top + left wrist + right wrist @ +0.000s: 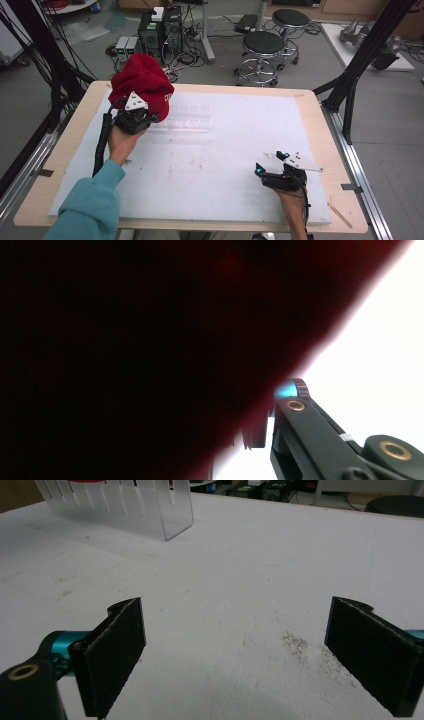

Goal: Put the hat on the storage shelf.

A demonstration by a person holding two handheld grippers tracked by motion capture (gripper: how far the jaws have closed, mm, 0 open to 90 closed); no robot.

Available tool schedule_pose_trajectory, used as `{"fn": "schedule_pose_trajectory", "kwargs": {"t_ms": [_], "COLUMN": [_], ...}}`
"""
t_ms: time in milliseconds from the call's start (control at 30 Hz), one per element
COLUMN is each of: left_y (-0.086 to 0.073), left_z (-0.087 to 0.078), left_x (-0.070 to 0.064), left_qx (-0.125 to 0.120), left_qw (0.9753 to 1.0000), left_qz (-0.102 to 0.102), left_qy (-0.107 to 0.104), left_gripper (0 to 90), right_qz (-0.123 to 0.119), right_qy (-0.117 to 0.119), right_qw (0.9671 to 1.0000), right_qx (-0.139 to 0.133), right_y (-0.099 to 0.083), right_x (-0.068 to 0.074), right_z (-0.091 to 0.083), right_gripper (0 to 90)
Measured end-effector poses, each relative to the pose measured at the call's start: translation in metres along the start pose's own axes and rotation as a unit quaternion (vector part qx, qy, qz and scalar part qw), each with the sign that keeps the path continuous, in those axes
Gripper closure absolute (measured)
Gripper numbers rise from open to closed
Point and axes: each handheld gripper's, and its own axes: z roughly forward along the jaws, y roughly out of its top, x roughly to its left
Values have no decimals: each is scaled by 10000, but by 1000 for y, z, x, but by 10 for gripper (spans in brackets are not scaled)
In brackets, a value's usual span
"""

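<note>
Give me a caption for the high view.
Left gripper lifts a red hat above the white table.

High view: above near table edge, facing forward-down over white sheet (225, 165). Left gripper view: pressed against red beanie (150, 340), mostly dark. Right gripper view: low over sheet, facing clear slotted rack (130, 505), shared with high view (182, 120).

Ahead of my right gripper (235, 655) the white mat (260, 580) lies bare between its wide-spread jaws; the clear slotted rack (130, 507) stands well off, ahead and left. My left gripper (131, 119) is crowded: the red beanie (150, 340) presses against it, blocking everything ahead but a strip to the right.
</note>
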Motion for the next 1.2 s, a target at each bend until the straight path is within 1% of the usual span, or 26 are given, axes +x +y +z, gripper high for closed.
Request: {"fn": "schedule_pose_trajectory", "kwargs": {"t_ms": [67,100,233,267,333,500,567,600,667,733,800,933,1000,1067,1100,1200], "left_y": [0,0,0,0,-1,-7,-10,-12,-15,-20,-26,-33,-37,-39,-40,-40], "left_z": [1,1,4,4,6,12,14,16,17,19,20,19,19,19,19,19], "left_x": [-2,-2,-5,-5,-6,-8,-8,-8,-8,-9,-10,-12,-12,-13,-12,-11], "left_qx": [-6,2,15,17,47,85,103,92,67,67,1,-99,-138,-214,-196,-185], "left_qw": [10000,10000,9999,9999,9999,9998,9998,9998,9998,9998,9998,9998,9997,9995,9995,9995], "left_qz": [-63,-59,-89,-93,-101,-111,-97,-128,-128,-128,-130,-110,-117,-194,-226,-209], "left_qy": [25,35,95,91,95,139,134,129,118,118,129,144,151,155,139,129], "left_gripper": [852,852,851,851,851,851,851,851,851,851,851,851,851,850,849,847], "right_qz": [13,36,135,131,23,112,77,71,39,14,29,-48,-13,6,-10,-48], "right_qy": [25,32,85,99,68,93,84,93,57,14,-19,-91,-128,-134,-151,-183], "right_qw": [10000,10000,9999,9999,10000,9999,9999,9998,9998,9999,9999,9999,9998,9999,9998,9997], "right_qx": [-54,-60,38,53,61,66,109,134,167,133,144,132,118,105,97,134], "right_y": [0,-1,-3,-3,-3,-3,-3,-4,-4,-4,-4,-5,-5,-5,-5,-5], "right_x": [1,2,3,4,5,4,4,4,4,4,5,6,6,5,5,7], "right_z": [1,3,8,9,10,9,8,8,7,6,6,7,6,6,6,7], "right_gripper": [83,83,83,83,83,83,83,83,83,83,83,83,83,83,83,83]}}
